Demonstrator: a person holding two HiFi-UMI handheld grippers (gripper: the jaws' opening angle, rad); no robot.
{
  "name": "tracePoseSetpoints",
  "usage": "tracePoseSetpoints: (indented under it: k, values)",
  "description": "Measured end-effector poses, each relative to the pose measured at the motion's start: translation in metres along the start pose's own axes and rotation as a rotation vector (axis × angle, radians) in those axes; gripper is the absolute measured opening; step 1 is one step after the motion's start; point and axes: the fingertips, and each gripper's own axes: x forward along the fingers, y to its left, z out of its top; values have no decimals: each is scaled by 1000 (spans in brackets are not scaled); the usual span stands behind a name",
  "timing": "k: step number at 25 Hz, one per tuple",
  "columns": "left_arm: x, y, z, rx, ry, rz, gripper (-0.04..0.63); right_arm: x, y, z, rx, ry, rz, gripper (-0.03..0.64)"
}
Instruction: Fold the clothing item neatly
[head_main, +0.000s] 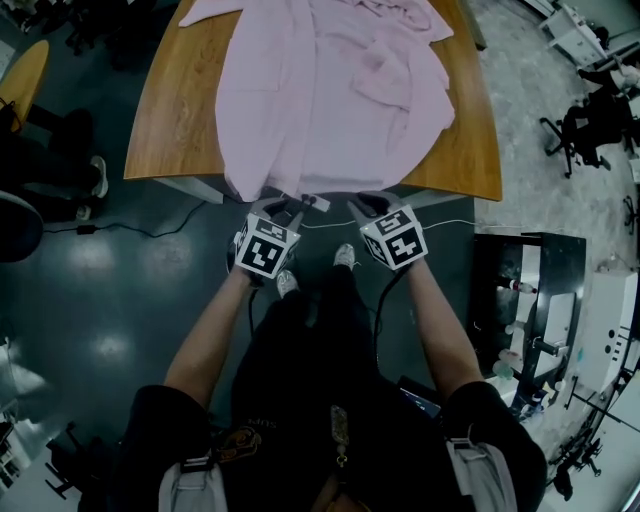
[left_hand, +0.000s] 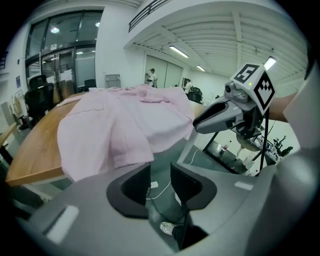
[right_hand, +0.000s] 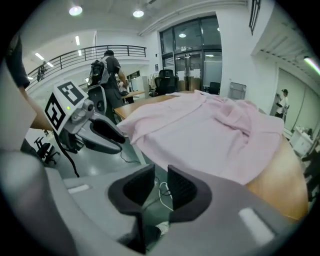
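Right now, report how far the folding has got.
Done: the pale pink cloth garment lies on the brown wooden table, rumpled, hem overhanging the near edge. In hand: nothing; left gripper and right gripper hang open just short of it. Left: apparently every neat fold.

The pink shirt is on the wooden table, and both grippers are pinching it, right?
Not pinching. The shirt is on the table, but the gripper views show the left gripper and right gripper open, clear of it.

rumpled pink shirt (head_main: 330, 90) on table (head_main: 170, 130)
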Motion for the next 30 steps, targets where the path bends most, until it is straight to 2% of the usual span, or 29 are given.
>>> tracePoseSetpoints:
  k: [4, 8, 10, 13, 17, 19, 20, 23, 27, 30]
  values:
    - [-13, 23, -26, -48, 17, 69, 132, 23, 40, 31, -6, -48, 97, 71]
    - [-28, 38, -42, -93, 26, 103, 129, 55, 73, 43, -6, -32, 162, 71]
    - [-32, 42, -44, -107, 12, 112, 127, 70, 79, 40, 20, -7, 163, 72]
    - [-36, 49, -41, -123, -24, 121, 123, 87, 81, 34, 87, 18, 161, 135]
    - [-41, 55, -42, -143, -42, 127, 118, 96, 87, 46, 153, -17, 180, 135]
    - [-42, 57, -45, -150, -42, 130, 118, 98, 86, 51, 151, -24, 164, 87]
    - [-44, 57, -46, -152, -42, 134, 118, 97, 86, 53, 148, -24, 161, 23]
    - [-49, 64, -54, -170, -33, 164, 118, 81, 93, 74, 144, -50, 208, 14]
    - [-51, 79, -61, -217, -23, 223, 121, 52, 100, 127, 141, -141, 286, 14]
    - [-51, 81, -56, -233, -20, 232, 143, 38, 99, 167, 122, -212, 320, 14]
